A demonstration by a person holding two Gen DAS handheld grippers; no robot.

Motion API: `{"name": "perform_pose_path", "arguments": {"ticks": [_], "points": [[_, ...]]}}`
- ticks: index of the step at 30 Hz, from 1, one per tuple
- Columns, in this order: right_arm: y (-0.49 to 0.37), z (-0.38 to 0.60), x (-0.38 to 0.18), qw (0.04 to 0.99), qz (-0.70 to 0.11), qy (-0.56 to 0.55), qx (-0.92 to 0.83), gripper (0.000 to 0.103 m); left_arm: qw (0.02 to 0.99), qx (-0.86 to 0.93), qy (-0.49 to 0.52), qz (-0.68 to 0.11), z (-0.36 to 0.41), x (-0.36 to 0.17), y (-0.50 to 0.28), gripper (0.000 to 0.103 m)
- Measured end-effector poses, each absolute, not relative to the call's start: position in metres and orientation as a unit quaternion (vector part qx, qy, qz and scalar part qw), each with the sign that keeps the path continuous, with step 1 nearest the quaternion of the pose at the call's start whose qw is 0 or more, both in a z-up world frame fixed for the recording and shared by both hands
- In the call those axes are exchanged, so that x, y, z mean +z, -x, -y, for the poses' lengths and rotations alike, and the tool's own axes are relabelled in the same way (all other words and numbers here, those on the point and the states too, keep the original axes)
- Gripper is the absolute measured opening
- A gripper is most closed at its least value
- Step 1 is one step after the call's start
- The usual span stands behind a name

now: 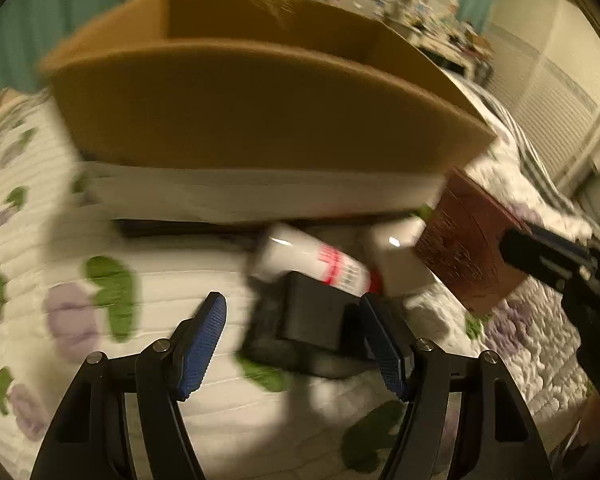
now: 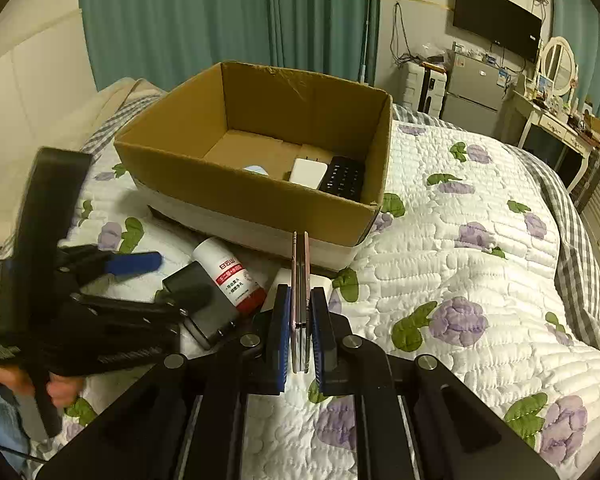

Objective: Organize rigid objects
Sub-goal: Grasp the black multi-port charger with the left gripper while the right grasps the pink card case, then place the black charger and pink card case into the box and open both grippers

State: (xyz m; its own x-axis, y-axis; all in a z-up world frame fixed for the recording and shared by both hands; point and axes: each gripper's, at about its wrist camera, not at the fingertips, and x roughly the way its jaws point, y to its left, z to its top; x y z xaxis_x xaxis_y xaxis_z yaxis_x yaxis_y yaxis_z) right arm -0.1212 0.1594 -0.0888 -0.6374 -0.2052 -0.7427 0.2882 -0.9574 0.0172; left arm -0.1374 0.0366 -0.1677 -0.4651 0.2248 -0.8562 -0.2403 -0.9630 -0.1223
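Two grippers: right gripper (image 2: 300, 332) clamps a thin pinkish phone (image 2: 301, 280) edge-on at lower centre; left gripper (image 1: 296, 344) gapes half-wide over a black block (image 1: 312, 316). Cardboard box (image 2: 256, 196) sits centre-frame on a floral quilt (image 2: 460, 260); teal curtains (image 2: 220, 12) hang behind.

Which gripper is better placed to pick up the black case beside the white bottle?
Left. Its open left gripper hovers over the black case, while the right gripper is shut on a thin flat item.
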Motion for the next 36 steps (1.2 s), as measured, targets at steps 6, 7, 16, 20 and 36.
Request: {"name": "perform_pose_path", "arguments": {"ticks": [6,7,16,20,36], "points": [[0.123,-0.164,-0.088,0.128,-0.046,-0.405,-0.904,0.009,0.141,0.836,0.530,-0.018,-0.055,-0.191,0.148,0.072],[0.122,-0.165,-0.088,0.126,-0.045,-0.406,-0.904,0.009,0.139,0.838,0.528,-0.022,-0.059,-0.191,0.147,0.069],[0.119,-0.170,-0.082,0.119,-0.044,-0.402,-0.907,0.009,0.111,0.869,0.481,-0.045,-0.061,-0.179,0.125,0.048],[0.114,-0.169,-0.074,0.122,-0.047,-0.392,-0.911,0.009,0.103,0.882,0.456,-0.060,-0.065,-0.158,0.109,0.046],[0.097,-0.167,0.008,0.137,-0.035,-0.312,-0.940,0.009,0.093,0.931,0.343,-0.080,-0.058,-0.022,0.083,0.043]]}}
